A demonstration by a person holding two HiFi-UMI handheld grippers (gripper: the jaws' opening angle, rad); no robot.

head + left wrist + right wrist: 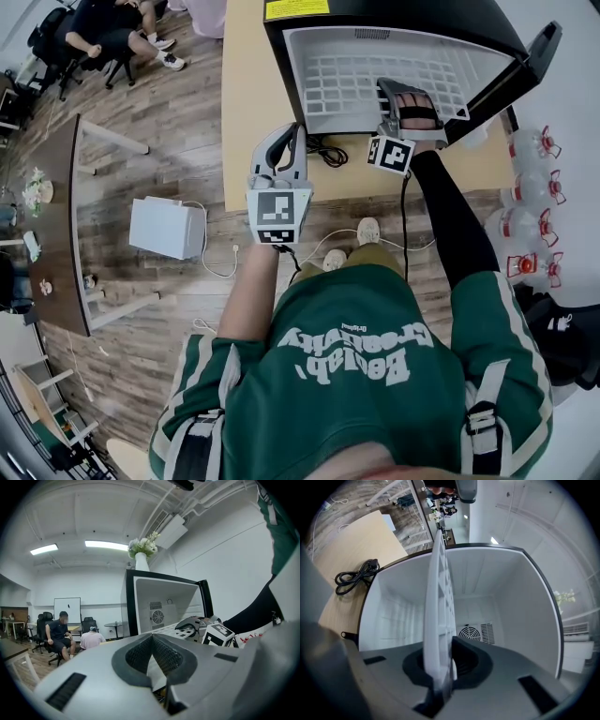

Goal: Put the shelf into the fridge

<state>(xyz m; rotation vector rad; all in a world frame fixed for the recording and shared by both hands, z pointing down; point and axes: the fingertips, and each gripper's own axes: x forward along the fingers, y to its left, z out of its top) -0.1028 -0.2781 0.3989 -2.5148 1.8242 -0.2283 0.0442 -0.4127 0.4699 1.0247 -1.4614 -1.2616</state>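
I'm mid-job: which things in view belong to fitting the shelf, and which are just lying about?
In the job: shelf; fridge; right gripper, shut on the shelf's edge.
Lying about: power cord; white box; clear bottles; left gripper, shut and empty.

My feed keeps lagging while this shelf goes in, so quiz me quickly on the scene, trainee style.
1. True or false: the right gripper is shut on the shelf.
2. Where does the black power cord lie? A) on the table by the fridge; B) on the floor; C) inside the fridge.
3. Fill in: the left gripper holds ____.
Key: 1 true; 2 A; 3 nothing.
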